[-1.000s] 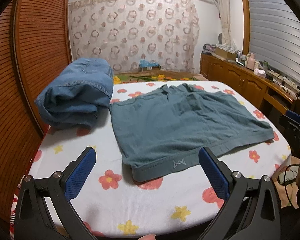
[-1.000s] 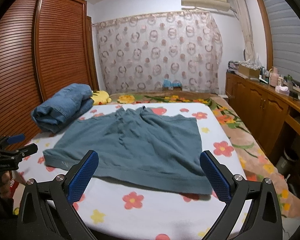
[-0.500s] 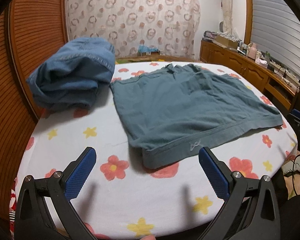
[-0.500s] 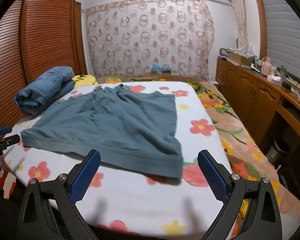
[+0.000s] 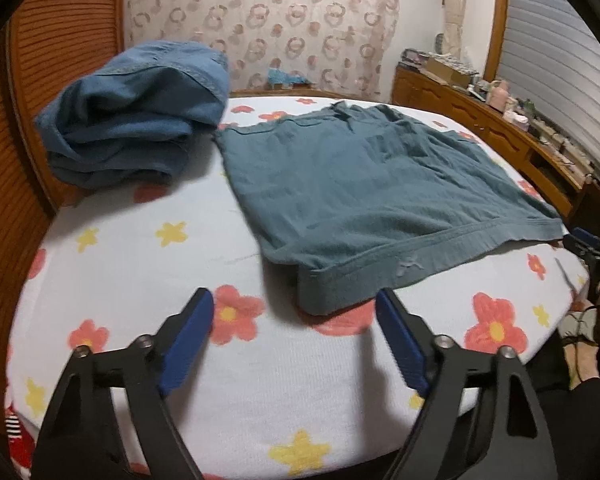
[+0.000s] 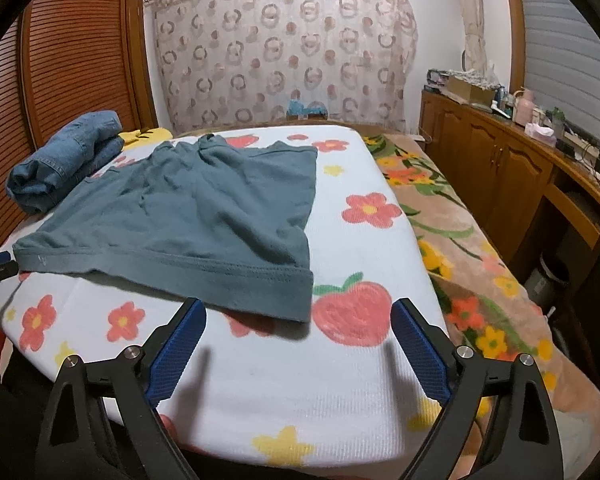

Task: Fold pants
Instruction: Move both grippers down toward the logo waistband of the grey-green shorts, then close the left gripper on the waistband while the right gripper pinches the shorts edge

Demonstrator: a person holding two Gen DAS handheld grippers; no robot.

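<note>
Teal-grey pants (image 5: 360,184) lie flat on the flowered bed sheet (image 5: 140,264), waistband toward the near edge. My left gripper (image 5: 295,300) hovers just short of the waistband's left corner. Its jaws are closing, the corner lies between the blue pads, and no pad touches the cloth. In the right wrist view the same pants (image 6: 204,208) spread out to the left. My right gripper (image 6: 298,309) sits at the waistband's right corner. Its jaws are also closing, and the pads stand clear of the fabric.
A pile of folded denim (image 5: 136,120) rests at the back left beside the pants. A slatted wooden wardrobe (image 6: 68,60) rises on the left. A flowered blanket (image 6: 440,216) covers the bed's right side, next to a cluttered wooden sideboard (image 6: 500,168).
The left gripper sank and tilted down toward the waistband's left corner, and its jaws narrowed. The right gripper tilted down onto the right corner, its jaws slightly narrower.
</note>
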